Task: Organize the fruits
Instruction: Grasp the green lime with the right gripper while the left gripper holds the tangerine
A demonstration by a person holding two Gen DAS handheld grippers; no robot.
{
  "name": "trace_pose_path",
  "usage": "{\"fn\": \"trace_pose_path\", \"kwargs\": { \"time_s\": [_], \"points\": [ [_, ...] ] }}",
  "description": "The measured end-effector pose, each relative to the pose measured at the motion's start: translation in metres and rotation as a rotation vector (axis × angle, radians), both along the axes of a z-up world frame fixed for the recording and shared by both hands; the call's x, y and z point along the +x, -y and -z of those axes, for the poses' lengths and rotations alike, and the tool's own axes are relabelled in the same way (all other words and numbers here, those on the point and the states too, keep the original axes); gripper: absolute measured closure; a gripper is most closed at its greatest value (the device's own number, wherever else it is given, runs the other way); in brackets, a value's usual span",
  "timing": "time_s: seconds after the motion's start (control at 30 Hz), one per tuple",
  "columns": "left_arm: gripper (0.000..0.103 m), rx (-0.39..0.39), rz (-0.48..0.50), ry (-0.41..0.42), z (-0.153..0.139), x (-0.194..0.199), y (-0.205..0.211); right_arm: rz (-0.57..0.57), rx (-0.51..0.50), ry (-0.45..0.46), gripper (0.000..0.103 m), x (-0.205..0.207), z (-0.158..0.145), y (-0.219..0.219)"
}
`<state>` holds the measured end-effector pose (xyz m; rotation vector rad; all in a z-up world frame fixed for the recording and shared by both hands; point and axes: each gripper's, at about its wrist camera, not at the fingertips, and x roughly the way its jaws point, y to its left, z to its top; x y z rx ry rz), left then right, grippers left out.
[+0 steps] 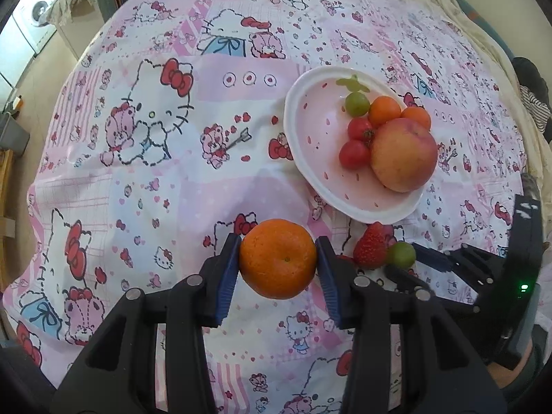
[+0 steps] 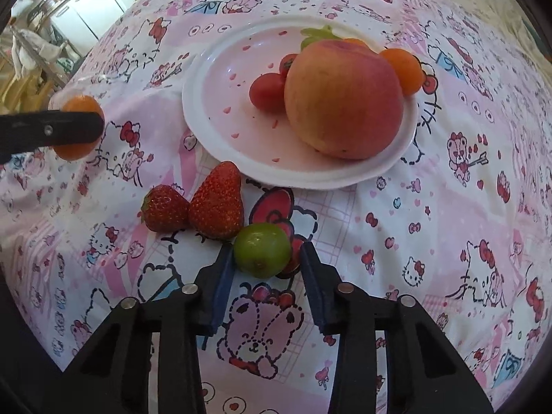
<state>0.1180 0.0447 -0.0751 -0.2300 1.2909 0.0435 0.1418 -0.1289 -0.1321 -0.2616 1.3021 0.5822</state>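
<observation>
My left gripper is shut on an orange mandarin, near the cloth. It also shows in the right wrist view. A white plate holds an apple, two cherry tomatoes, small oranges and a green grape. My right gripper is open around a green grape on the cloth; its left pad touches it and the right stands just apart. Two strawberries lie just beyond it, below the plate.
A pink and white cartoon-print cloth covers the table. A washing machine and floor show at the far left. The right gripper's body sits at the lower right of the left wrist view.
</observation>
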Motion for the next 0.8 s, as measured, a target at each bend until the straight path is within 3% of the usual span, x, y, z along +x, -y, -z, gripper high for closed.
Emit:
{"fn": "trace_pose_path", "kwargs": {
  "time_s": [0.4, 0.8],
  "points": [
    [0.064, 0.040, -0.026, 0.008, 0.006, 0.002, -0.007, 0.064, 0.090, -0.009, 0.070, -0.011, -0.017, 0.029],
    [0.064, 0.002, -0.064, 0.056, -0.009, 0.004, -0.017, 0.125, 0.254, 0.064, 0.070, -0.012, -0.058, 0.045]
  ]
}}
